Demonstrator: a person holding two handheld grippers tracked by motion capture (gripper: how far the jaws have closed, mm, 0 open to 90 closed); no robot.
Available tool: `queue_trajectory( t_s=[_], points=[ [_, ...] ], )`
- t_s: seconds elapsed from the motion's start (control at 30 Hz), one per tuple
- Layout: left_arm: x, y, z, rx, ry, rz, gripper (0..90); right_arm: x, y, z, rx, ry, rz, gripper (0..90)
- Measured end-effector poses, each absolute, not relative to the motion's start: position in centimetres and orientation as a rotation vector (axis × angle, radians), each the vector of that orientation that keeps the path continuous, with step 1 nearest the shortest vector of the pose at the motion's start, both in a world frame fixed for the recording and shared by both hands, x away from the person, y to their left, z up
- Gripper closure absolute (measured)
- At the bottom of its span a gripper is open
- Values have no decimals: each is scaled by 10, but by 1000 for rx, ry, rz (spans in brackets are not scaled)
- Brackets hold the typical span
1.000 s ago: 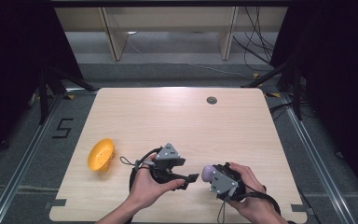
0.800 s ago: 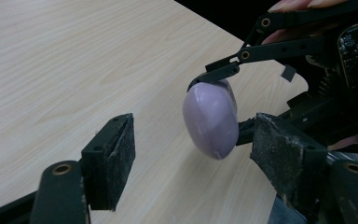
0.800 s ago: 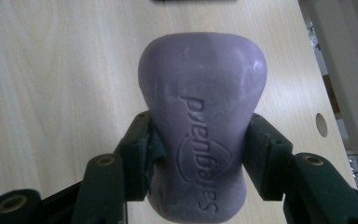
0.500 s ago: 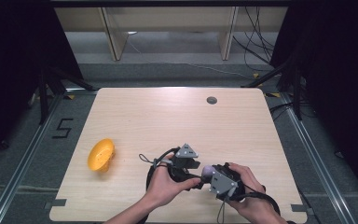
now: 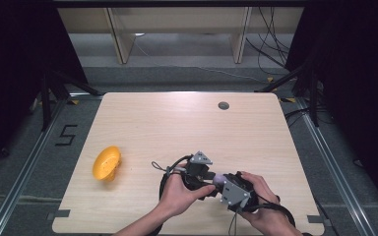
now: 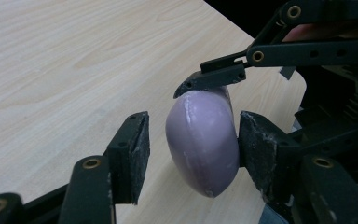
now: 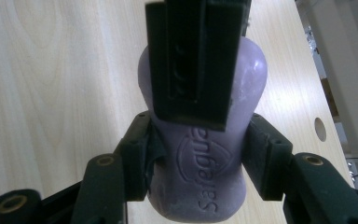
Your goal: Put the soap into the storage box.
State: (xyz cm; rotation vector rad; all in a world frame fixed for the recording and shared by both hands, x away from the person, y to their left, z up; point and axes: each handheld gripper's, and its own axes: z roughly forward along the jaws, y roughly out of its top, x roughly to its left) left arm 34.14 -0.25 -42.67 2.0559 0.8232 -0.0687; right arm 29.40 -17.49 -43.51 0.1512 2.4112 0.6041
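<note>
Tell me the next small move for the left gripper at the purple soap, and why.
Probably finish closing the left gripper: its jaws have just been closing, one touches the purple soap bar, the other stands apart. The right gripper clamps the bar above the table, so it looks like a handover.

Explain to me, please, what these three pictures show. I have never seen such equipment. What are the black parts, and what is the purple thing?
A person at a wooden table holds a hand-operated clamp tool in each hand. One camera looks down from above; one rides on each tool. The right gripper clamps a purple soap bar. The left gripper has just been closing around the same bar: one pad touches it, and a gap remains at the other. It looks like a handover. An orange dish lies on the table to the left.
</note>
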Motion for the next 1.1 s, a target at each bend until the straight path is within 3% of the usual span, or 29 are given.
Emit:
queue_trajectory(
  t_s=[0.5, 0.83, 1.1],
  points=[
    [346, -5, -433, 2069, 872, -176, 465, 291, -170, -434, 139, 2403, 612, 501],
    [347, -6, -436, 2042, 909, -253, 558, 288, -168, -434, 155, 2397, 627, 500],
    [348, -2, -435, 2062, 952, -267, 574, 287, -164, -435, 156, 2383, 624, 500]
  ],
)
